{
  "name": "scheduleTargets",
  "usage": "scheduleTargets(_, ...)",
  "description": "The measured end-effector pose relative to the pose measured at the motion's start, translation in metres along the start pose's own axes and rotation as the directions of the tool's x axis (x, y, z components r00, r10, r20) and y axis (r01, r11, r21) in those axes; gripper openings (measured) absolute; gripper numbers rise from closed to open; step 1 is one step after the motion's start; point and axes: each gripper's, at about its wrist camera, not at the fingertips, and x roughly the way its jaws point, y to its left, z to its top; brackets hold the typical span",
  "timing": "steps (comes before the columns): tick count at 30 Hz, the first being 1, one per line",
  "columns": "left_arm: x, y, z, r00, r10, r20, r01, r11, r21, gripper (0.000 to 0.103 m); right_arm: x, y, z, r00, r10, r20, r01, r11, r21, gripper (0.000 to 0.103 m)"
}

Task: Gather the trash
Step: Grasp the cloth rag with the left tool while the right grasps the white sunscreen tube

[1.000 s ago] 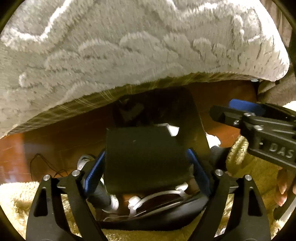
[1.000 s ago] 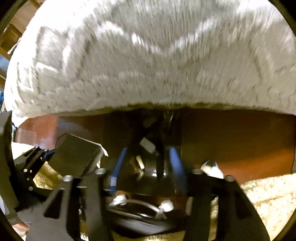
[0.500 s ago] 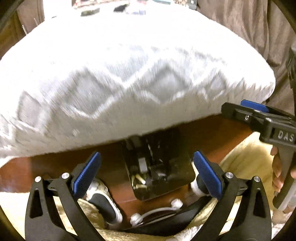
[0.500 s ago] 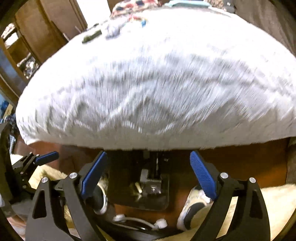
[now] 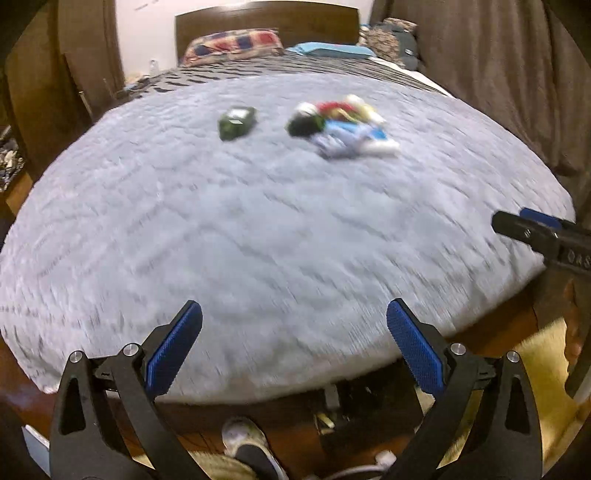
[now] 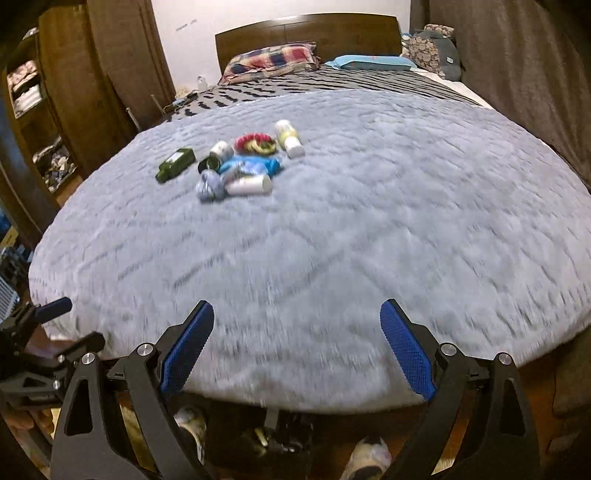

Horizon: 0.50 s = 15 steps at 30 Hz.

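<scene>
A pile of trash lies on the grey fluffy blanket (image 6: 332, 229) in the middle of the bed: a dark green bottle (image 6: 175, 164), a white bottle (image 6: 249, 185), a yellow-white bottle (image 6: 288, 138), blue wrappers (image 6: 251, 166) and a red-yellow ring (image 6: 256, 143). The pile also shows blurred in the left wrist view (image 5: 340, 127), with the green bottle (image 5: 236, 122) apart to its left. My left gripper (image 5: 295, 347) and right gripper (image 6: 297, 347) are both open and empty, at the bed's foot, well short of the pile. A black bin (image 5: 369, 413) sits on the floor below.
Pillows (image 6: 273, 61) and a wooden headboard (image 6: 306, 33) stand at the far end. Brown curtains (image 6: 517, 74) hang on the right, a wooden wardrobe (image 6: 55, 103) on the left. A shoe (image 5: 243, 439) and a yellow rug (image 5: 546, 354) are by the bin.
Both grippers rose from over the floor bin to above the bed's edge. The left gripper dropped the black box it held a second ago and opened; the right opened too.
</scene>
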Motion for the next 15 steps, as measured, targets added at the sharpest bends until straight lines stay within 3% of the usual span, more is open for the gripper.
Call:
scheduleTargets(5,0.026,0.011,0.034,1.000,0.025,0.009,-0.025,1.000,-0.011,0.095,0.036,0.018,0.029,1.000,-0.006,0.018,0.007,1.000,-0.020,0.090)
scheduleTargets(10,0.047,0.017,0.048,1.000,0.013,-0.002,-0.013,1.000,-0.008,0.095,0.077,0.028,0.051,1.000,0.029,0.011,-0.029,0.999,-0.027,0.075)
scheduleTargets(15,0.059,0.019,0.054,1.000,-0.005,-0.006,0.005,1.000,-0.008,0.095,0.107,0.036,0.066,1.000,0.024,0.006,-0.024,1.000,-0.019,0.071)
